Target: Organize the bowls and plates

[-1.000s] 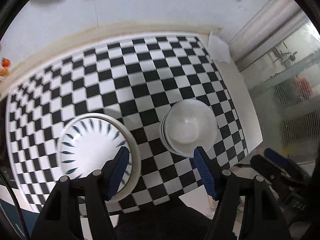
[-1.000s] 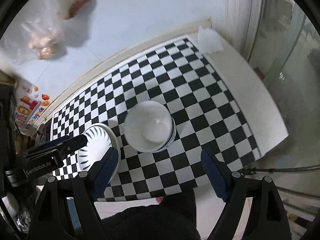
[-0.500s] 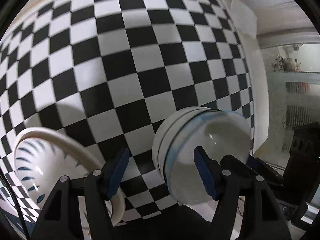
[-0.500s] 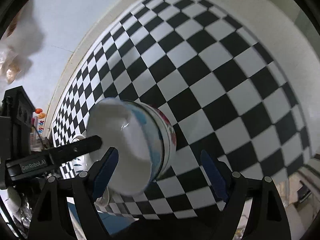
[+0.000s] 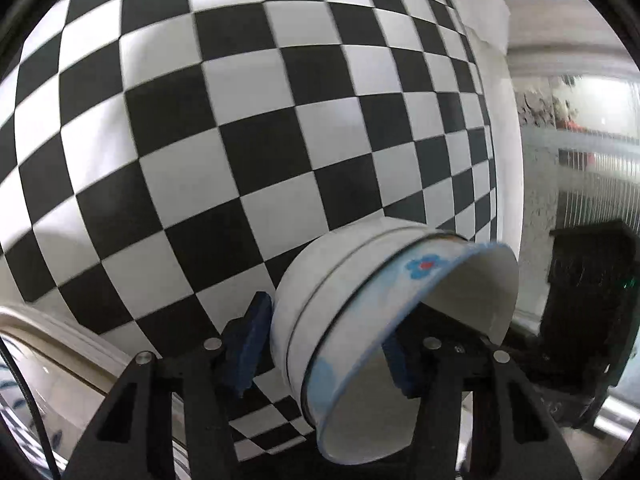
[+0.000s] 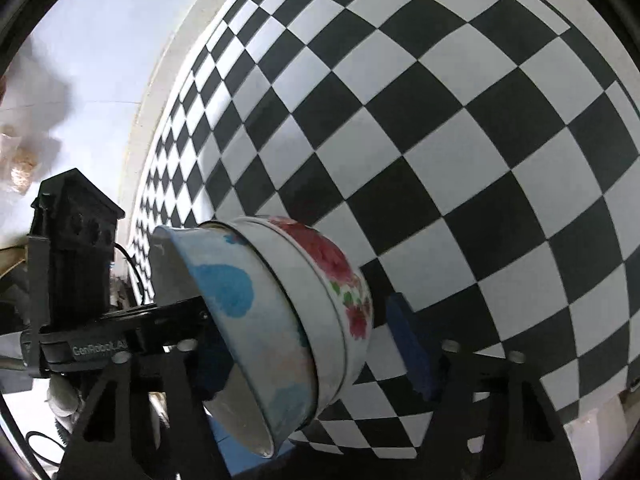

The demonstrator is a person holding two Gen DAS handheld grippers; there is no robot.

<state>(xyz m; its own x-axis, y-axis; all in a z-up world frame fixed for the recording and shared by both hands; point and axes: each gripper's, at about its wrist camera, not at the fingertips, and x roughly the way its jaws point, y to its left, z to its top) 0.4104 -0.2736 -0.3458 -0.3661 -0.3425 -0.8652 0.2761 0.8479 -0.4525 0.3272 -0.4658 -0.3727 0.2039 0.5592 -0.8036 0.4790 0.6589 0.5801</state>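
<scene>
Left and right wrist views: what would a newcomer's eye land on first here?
The black-and-white checkered tabletop fills both views. Low in the middle sits a stack of nested white ceramic bowls, the top one with blue flowers and a lower one with red flowers. The left gripper and right gripper both straddle the stack's wall, one finger inside and one outside, jaws closing.
</scene>
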